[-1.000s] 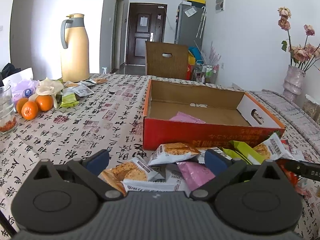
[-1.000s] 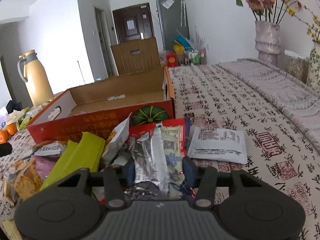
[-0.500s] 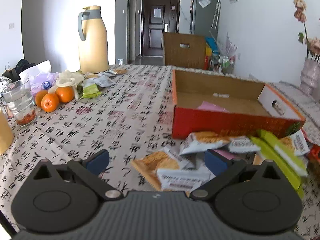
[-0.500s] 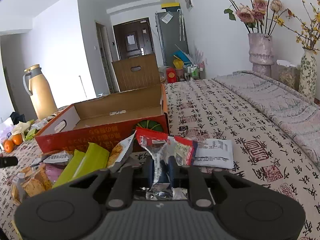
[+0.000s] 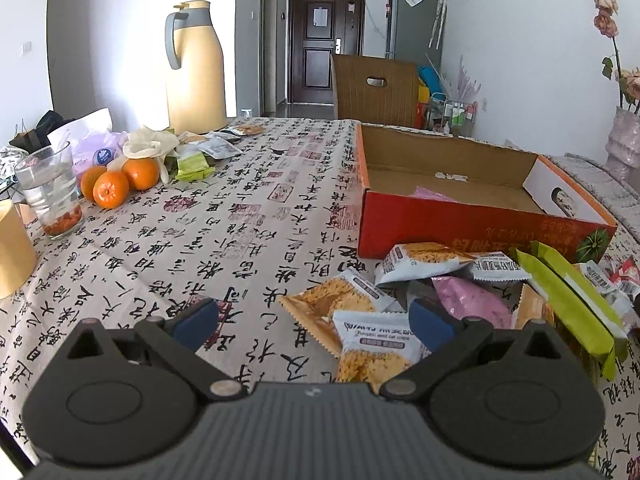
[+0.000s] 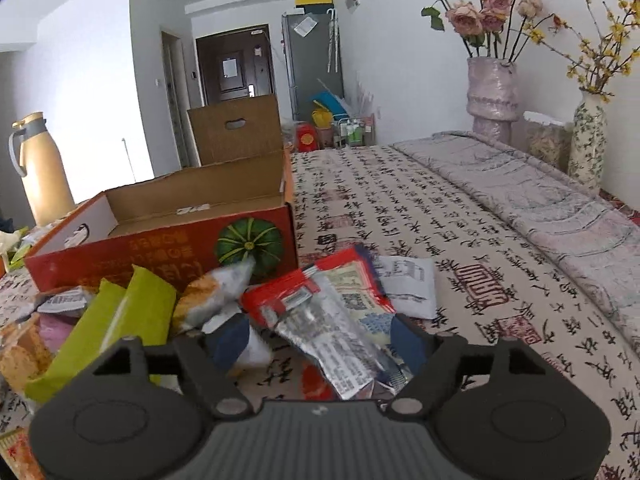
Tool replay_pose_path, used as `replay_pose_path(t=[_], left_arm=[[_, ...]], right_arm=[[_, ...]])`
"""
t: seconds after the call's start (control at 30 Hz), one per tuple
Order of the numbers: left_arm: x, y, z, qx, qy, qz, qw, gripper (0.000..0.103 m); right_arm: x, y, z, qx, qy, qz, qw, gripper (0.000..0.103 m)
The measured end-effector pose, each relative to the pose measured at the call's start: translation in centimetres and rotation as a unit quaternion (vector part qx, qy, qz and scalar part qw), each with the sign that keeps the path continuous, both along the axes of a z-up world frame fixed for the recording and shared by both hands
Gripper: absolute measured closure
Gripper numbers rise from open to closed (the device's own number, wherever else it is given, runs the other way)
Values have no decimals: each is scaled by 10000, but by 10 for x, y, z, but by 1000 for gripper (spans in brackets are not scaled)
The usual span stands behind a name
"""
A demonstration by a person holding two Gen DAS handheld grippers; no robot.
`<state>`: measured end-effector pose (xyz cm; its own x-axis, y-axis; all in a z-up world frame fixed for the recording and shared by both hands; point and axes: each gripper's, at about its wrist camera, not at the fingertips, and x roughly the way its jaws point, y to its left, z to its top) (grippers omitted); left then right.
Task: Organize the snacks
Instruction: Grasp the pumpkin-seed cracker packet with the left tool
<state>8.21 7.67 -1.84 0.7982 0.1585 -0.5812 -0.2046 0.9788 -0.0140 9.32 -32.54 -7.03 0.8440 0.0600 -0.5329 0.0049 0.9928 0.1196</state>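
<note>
Two biscuit packets [image 5: 376, 340] reading "Pumpkin", calligraphy-printed tablecloth [image 5: 240, 216]

A tall cream-yellow thermos jug with a grey handle and collar [image 5: 195, 68] stands upright near the far left edge of the desk, which is covered by a beige cloth printed with black calligraphy and red seals [image 5: 248, 216]. Toward the left edge, three oranges [image 5: 116, 182] sit touching one another, just beside a clear glass tumbler with red berries at its bottom [image 5: 51, 190]. A white crumpled bag [image 5: 150, 145] lies behind the oranges. Along the right edge stand a lilac textured vase holding dried pink roses [image 6: 493, 94] and a slimmer floral-patterned vase with yellow blossom twigs [image 6: 588, 142]. Beyond the far edge are a brown wooden chair back [image 5: 374, 86], a dark door [image 5: 322, 42] and a grey refrigerator [image 6: 316, 64].
</note>
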Motion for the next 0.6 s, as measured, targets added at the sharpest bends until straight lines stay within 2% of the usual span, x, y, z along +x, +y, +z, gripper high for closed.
replay_pose_path(t=[0.1, 0.2, 0.3, 0.37, 0.4, 0.47, 0.6], left_arm=[[-1, 0, 0, 6, 11, -9, 10000, 0], [-1, 0, -1, 13, 30, -13, 10000, 0], [-1, -2, -2, 18, 52, -31, 10000, 0], [-2, -3, -3, 24, 67, -47, 10000, 0], [-2, -4, -3, 33, 78, -58, 9999, 0], [-2, -5, -3, 60, 98, -70, 9999, 0], [-2, -7, -6, 107, 173, -137, 9997, 0]], right_arm=[[1, -4, 0, -207, 27, 17, 9998, 21], [5, -6, -7, -480, 223, 230, 9983, 13], [12, -9, -14, -490, 344, 315, 9977, 14], [15, -14, -16, -286, 393, 321, 9983, 23], [16, -17, -16, -181, 401, 336, 9985, 41], [13, -18, -16, -149, 354, 344, 9987, 45], [3, -19, -15, -71, 165, 199, 9996, 45]])
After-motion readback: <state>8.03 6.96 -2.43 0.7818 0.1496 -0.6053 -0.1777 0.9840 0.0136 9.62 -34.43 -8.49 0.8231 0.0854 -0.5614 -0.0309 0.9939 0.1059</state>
